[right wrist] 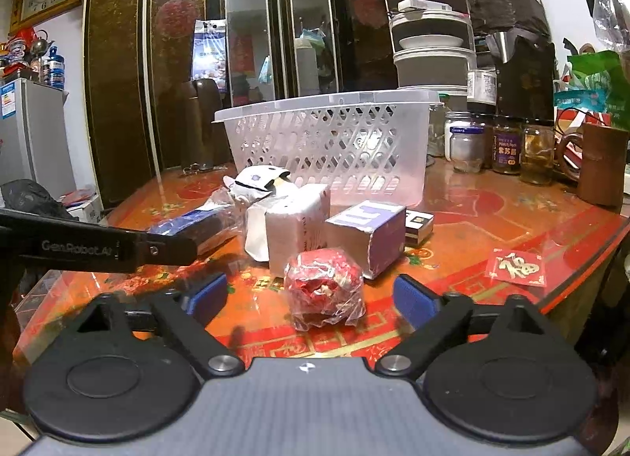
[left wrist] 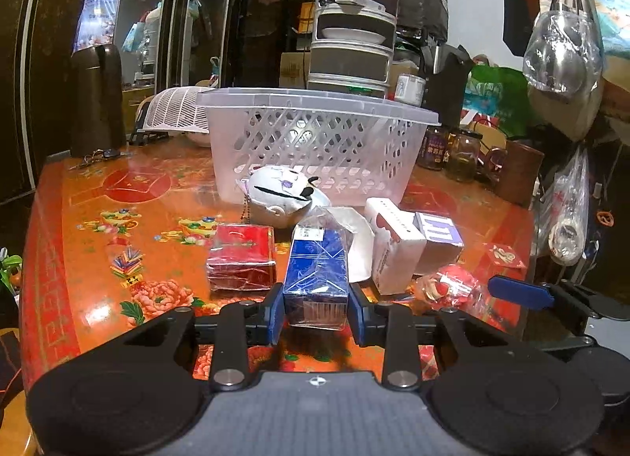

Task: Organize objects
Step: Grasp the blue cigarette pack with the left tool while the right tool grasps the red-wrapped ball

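My left gripper (left wrist: pixel 315 308) is shut on a blue box wrapped in clear plastic (left wrist: pixel 317 271), held just above the table. A red box (left wrist: pixel 241 257) lies to its left, a white plush toy (left wrist: pixel 281 192) beyond it, and a white carton (left wrist: pixel 393 247) and a purple-and-white box (left wrist: pixel 439 237) to its right. The clear lattice basket (left wrist: pixel 315 141) stands behind them. My right gripper (right wrist: pixel 313 298) is open, with a red item in a plastic bag (right wrist: pixel 325 290) between its fingers. The white carton (right wrist: pixel 297 225), purple-and-white box (right wrist: pixel 368 233) and basket (right wrist: pixel 330 145) lie beyond.
Glass jars (right wrist: pixel 506 145) and a brown mug (right wrist: pixel 602 164) stand at the table's right rear. A dark thermos (left wrist: pixel 96 97) and keys (left wrist: pixel 96 158) sit at the left rear. A red paper packet (right wrist: pixel 516 267) lies near the table's right edge (right wrist: pixel 582 271).
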The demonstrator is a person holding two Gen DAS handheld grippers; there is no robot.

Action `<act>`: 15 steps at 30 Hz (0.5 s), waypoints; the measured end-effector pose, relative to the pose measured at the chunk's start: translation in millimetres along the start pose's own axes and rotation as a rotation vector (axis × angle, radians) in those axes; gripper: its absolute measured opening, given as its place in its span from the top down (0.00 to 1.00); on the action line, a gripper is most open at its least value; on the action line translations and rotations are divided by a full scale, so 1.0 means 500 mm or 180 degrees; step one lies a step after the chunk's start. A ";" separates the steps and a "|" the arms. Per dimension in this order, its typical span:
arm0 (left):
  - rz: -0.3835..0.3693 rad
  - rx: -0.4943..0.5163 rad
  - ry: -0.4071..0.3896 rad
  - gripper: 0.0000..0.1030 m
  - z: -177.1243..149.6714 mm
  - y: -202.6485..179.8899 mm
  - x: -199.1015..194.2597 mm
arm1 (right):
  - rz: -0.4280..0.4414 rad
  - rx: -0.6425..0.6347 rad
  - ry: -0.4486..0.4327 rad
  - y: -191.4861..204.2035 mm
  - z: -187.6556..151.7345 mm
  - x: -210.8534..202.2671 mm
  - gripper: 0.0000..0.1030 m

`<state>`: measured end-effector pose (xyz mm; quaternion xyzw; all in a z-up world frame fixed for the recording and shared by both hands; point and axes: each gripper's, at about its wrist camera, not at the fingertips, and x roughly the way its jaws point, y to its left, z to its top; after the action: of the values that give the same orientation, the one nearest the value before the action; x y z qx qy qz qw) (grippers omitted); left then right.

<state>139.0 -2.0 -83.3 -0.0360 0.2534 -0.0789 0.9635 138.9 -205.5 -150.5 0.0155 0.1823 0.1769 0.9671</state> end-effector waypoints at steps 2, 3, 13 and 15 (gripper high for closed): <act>-0.0005 -0.0002 -0.0026 0.64 0.000 0.000 -0.002 | 0.0005 0.0001 0.0023 -0.002 0.001 0.005 0.22; -0.0006 -0.0009 -0.0037 0.64 0.000 0.000 -0.003 | 0.0004 0.0000 0.0037 -0.002 0.001 0.008 0.29; -0.0039 -0.0030 -0.0126 0.64 -0.001 0.001 -0.011 | 0.0065 0.0104 0.0042 -0.015 -0.006 -0.010 0.53; -0.0036 -0.0023 -0.0156 0.64 -0.001 0.000 -0.014 | 0.0048 0.0130 -0.0032 -0.017 -0.006 -0.030 0.53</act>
<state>132.5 -0.9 -80.2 -0.0428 0.2297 -0.0825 0.9688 127.5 -218.6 -149.0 0.0374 0.1809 0.1803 0.9661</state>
